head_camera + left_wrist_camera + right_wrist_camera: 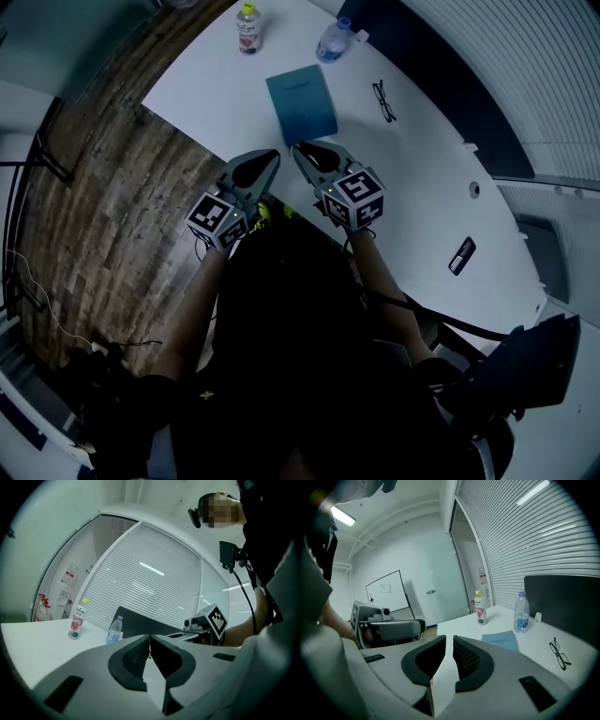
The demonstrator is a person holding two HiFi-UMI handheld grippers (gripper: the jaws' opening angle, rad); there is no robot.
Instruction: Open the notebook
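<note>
Teal flat notebook (pixel 301 103), closed; left gripper (pixel 268 159), right gripper (pixel 305 152) jaws opening (nothing between).

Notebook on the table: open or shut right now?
Shut. The blue notebook lies flat on the white table with its cover down, and no inner pages show in the head view or right gripper view.

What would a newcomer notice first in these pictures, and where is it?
First, the closed flat blue notebook on the white table, central in the head view. Just below it, the left gripper and the right gripper point toward it, jaws opening with nothing between them. Beyond it stand a yellow-capped plastic bottle and a blue-capped clear one; black-framed glasses lie to its right.
</note>
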